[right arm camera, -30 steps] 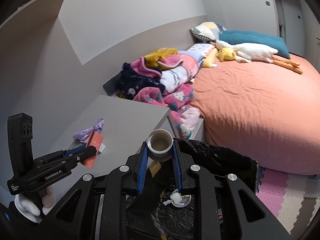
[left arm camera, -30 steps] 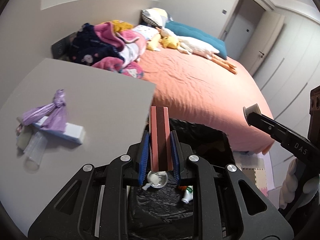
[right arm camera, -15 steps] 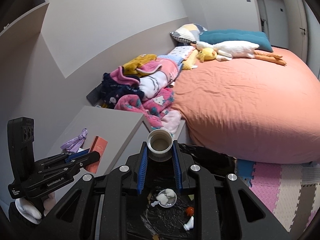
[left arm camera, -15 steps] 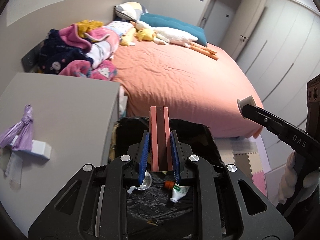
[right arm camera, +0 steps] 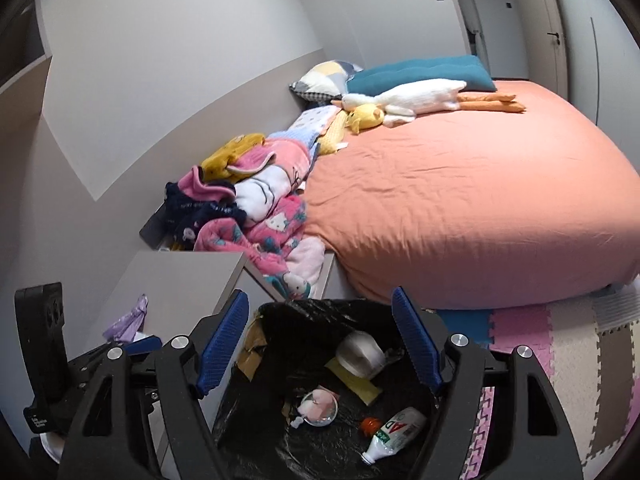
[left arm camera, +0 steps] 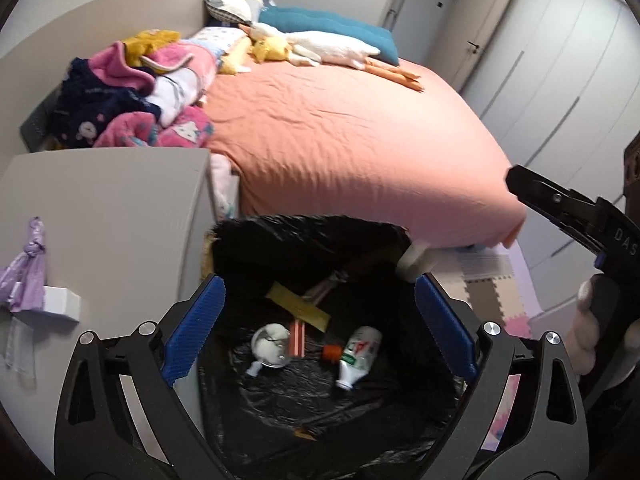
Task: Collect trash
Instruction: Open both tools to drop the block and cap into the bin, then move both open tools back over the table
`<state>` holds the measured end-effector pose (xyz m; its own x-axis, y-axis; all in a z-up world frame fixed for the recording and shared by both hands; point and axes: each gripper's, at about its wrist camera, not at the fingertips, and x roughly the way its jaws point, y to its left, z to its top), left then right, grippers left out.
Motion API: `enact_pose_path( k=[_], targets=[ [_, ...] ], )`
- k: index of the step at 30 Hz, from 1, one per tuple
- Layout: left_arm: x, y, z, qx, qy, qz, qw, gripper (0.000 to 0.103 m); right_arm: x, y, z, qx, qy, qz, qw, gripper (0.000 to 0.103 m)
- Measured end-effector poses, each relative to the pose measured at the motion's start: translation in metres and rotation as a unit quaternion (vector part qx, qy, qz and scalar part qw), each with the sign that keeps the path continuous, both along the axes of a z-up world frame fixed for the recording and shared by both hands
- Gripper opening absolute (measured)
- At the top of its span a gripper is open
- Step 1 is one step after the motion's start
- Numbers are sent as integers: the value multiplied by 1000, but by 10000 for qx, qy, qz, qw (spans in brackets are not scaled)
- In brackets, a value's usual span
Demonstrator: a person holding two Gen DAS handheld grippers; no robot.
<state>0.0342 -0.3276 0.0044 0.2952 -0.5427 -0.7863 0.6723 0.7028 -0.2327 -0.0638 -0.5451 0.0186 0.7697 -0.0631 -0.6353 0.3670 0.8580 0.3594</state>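
Both grippers hang open over a bin lined with a black bag [left arm camera: 304, 232] [right arm camera: 320, 308]. My left gripper [left arm camera: 316, 328] is open and empty; the pink box [left arm camera: 298, 338] lies in the bin below it. My right gripper [right arm camera: 320, 344] is open and empty; the white tape roll [right arm camera: 360, 354] is in the bin, blurred. The bin also holds a white bottle [left arm camera: 358, 354] [right arm camera: 394, 430], a yellow packet [left arm camera: 298, 306] and a clear round lid [left arm camera: 270, 346]. A purple bag [left arm camera: 26, 272] and a white box [left arm camera: 56, 304] lie on the grey nightstand [left arm camera: 108, 216].
A bed with an orange sheet [left arm camera: 352, 144] stands behind the bin. Crumpled clothes [left arm camera: 132, 100] and plush toys [left arm camera: 320, 46] lie on it. Foam floor mats [right arm camera: 560, 344] lie to the right. Closet doors [left arm camera: 540, 60] are at the far right.
Both grippers have opened. The pink box dropped from the left gripper into the bin and the tape roll dropped from the right. Both views have shifted over the bin.
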Motion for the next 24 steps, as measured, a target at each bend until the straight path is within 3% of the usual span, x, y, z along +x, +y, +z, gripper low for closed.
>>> enact_pose_path(
  k=[24],
  targets=[
    [22,79,-1,9,-164,885,9959,93,47,58,-6,-8,70,807,9967,77]
  ],
)
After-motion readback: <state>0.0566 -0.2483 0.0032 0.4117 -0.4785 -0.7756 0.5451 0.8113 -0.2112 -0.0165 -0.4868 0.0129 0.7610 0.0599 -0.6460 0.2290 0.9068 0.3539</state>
